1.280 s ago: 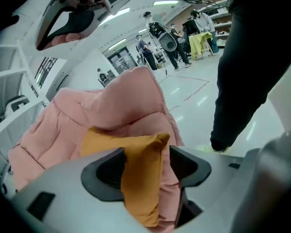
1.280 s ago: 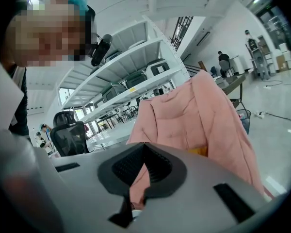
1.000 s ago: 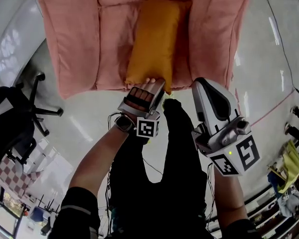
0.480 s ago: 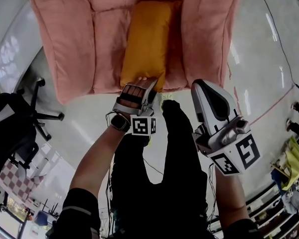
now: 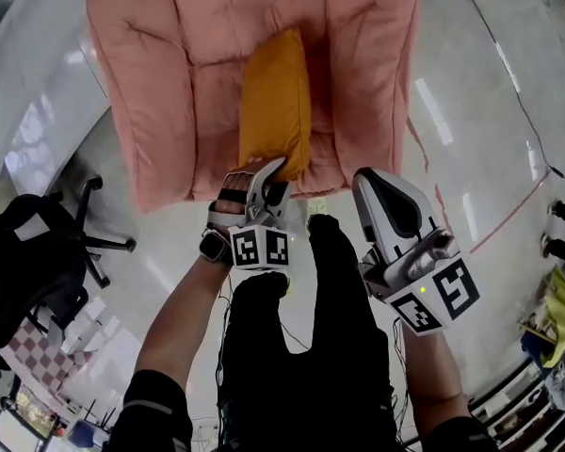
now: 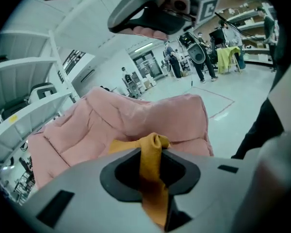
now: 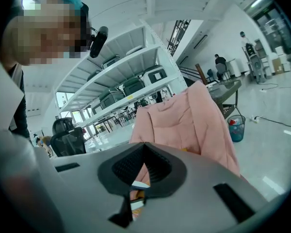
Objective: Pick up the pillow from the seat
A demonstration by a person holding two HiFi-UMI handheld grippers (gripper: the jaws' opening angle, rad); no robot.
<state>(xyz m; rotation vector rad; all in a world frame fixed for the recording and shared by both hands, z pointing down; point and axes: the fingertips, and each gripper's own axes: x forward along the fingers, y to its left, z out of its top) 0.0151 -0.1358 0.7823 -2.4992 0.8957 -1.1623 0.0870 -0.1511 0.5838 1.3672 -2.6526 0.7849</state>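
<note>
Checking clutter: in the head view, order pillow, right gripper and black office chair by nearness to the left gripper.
1. Pillow, between the closing fingers of the left gripper.
2. Right gripper, to its right.
3. Black office chair, far left.

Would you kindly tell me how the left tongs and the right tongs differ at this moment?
The left tongs are closing on a corner of the orange pillow; the right tongs are shut on nothing. The left reach the pink seat; the right hang clear of it. Both carry marker cubes.
</note>
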